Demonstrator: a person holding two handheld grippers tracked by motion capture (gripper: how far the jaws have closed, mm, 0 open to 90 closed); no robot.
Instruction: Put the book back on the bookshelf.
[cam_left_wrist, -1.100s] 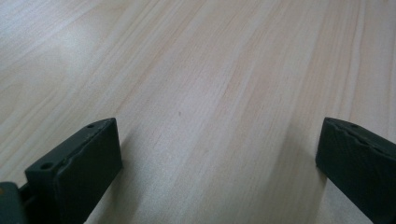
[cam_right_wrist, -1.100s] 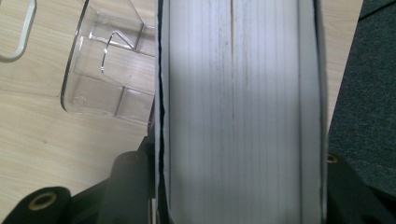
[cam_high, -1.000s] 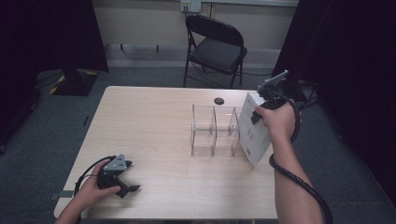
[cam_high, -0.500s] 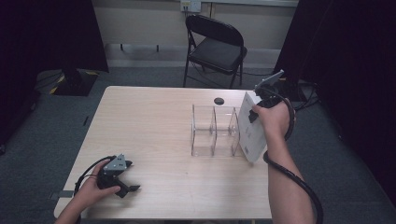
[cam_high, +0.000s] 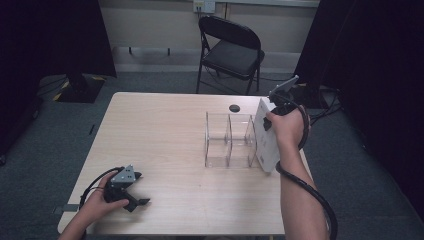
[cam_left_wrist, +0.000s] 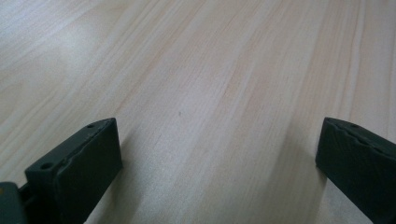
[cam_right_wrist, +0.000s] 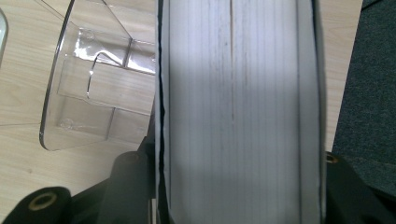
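Right gripper (cam_high: 274, 112) clamped on white book (cam_high: 266, 137), upright at table's (cam_high: 165, 130) right edge.
Beside clear rack (cam_high: 230, 140); left gripper (cam_high: 131, 192) wide open, empty, near front-left corner.

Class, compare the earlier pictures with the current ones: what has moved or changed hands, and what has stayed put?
The right gripper, still clamped on the white book, has edged slightly toward the clear rack. Nothing was picked up or released. The left gripper stays open on the table.

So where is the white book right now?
In the high view the white book stands upright at the table's right side, clamped in the right gripper, just right of the clear plastic rack.
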